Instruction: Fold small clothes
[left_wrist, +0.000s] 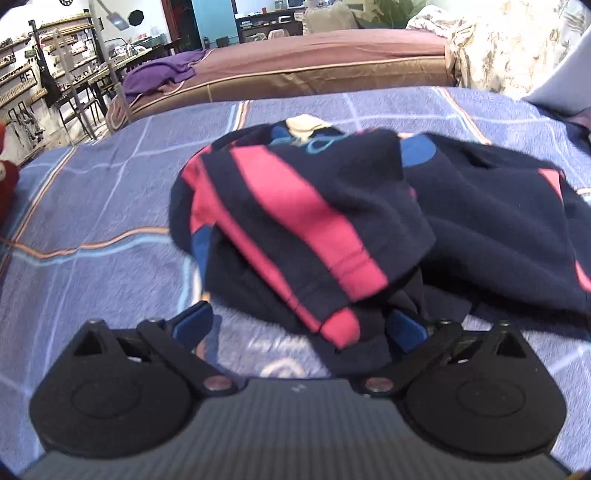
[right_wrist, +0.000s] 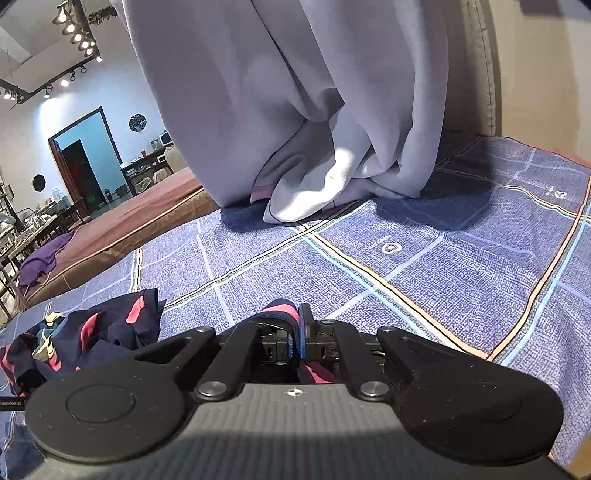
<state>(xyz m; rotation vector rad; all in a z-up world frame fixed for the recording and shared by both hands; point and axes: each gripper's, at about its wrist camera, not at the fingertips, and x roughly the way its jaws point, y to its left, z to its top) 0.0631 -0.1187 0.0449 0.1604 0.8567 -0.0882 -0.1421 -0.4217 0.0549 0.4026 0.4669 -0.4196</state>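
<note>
A small navy garment with pink stripes (left_wrist: 332, 206) lies crumpled on the blue map-print bedspread (left_wrist: 92, 206). My left gripper (left_wrist: 299, 325) is open, its blue pads (left_wrist: 194, 321) spread wide, and a pink-tipped fold of the garment hangs down between them. My right gripper (right_wrist: 295, 332) is shut on a pink-striped edge of the garment (right_wrist: 280, 312), which pokes up between the pads. The rest of the garment (right_wrist: 96, 332) trails to its left.
A grey curtain (right_wrist: 295, 110) hangs down onto the bedspread (right_wrist: 461, 266) ahead of the right gripper. A brown mattress (left_wrist: 314, 62) with a purple cloth (left_wrist: 162, 70) lies beyond. A floral pillow (left_wrist: 509, 48) is at the far right. A red toy (left_wrist: 7, 173) sits at the left edge.
</note>
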